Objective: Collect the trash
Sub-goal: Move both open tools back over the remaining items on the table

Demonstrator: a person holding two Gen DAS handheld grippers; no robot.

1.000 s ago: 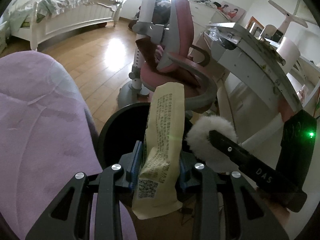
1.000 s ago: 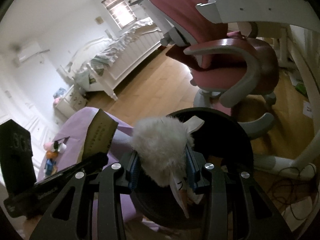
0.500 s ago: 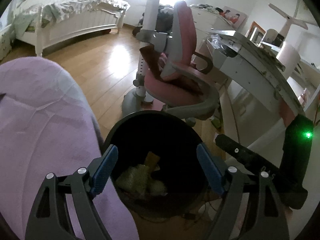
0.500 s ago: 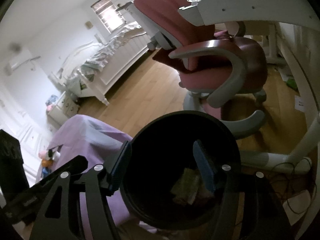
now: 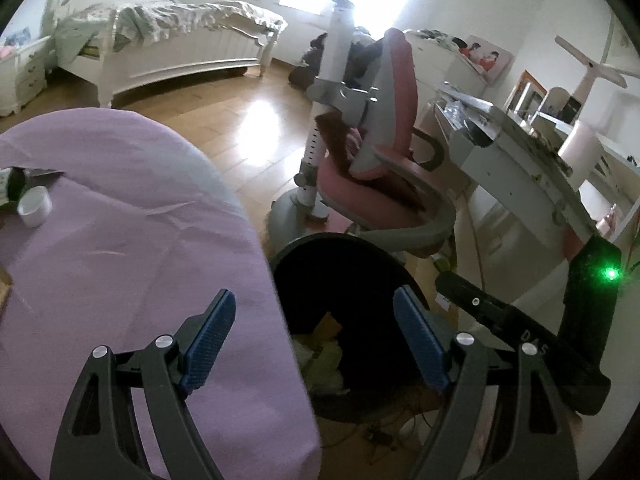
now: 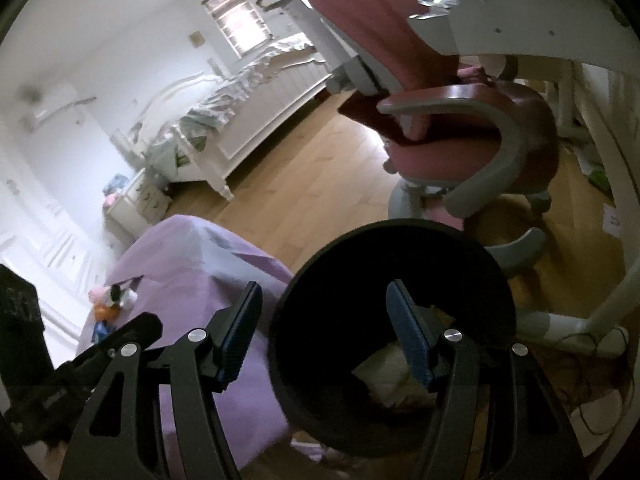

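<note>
Both grippers — left gripper (image 5: 310, 336) and right gripper (image 6: 322, 332) — are hanging wide and empty; trash (image 5: 324, 354) is sitting in the black bin (image 5: 340, 248) below (white cup (image 5: 35, 205) is waiting at the table's far-left edge, nearer the left).

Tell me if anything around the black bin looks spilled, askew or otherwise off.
Nothing stands out. The black bin stands upright beside the purple-covered table, with pale trash lying inside it. No litter shows on the floor right around it.
</note>
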